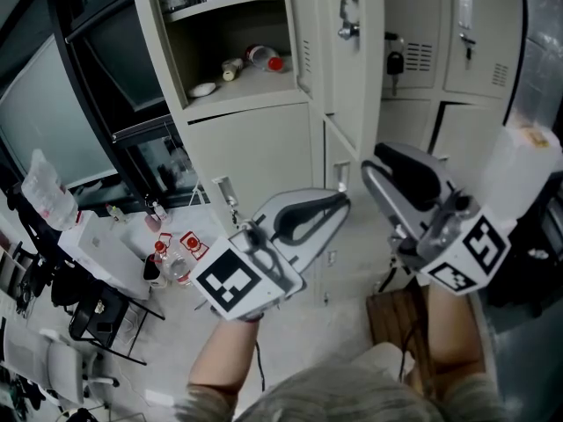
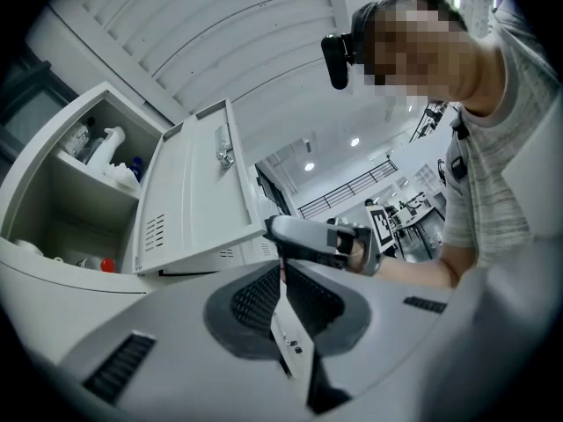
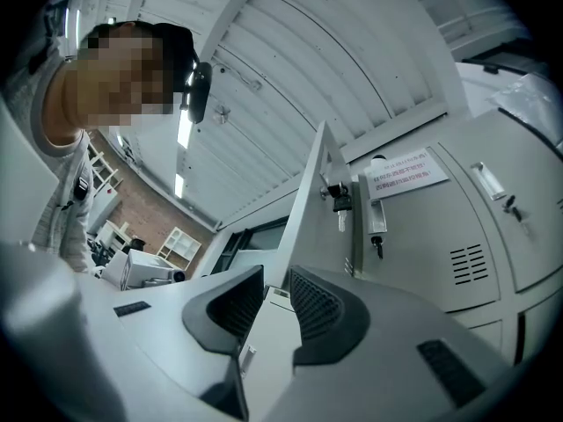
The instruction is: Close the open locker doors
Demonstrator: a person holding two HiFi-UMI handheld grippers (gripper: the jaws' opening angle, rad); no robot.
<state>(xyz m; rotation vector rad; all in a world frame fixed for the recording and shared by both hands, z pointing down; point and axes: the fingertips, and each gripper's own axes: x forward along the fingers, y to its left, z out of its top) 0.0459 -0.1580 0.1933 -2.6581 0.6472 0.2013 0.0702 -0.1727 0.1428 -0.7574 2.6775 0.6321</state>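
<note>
Tall pale grey locker door (image 1: 356, 77) stands swung wide open (nearly edge-on from above), upright.

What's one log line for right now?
left gripper: shut on lower door edge | right gripper: open, astride lower door edge | upper locker door: open

The open locker door (image 1: 361, 77) is smooth, matt-painted sheet metal. The left gripper (image 2: 281, 275) and right gripper (image 3: 274, 293) have smooth grey plastic shells with dark ribbed pads (image 3: 318, 308).
</note>
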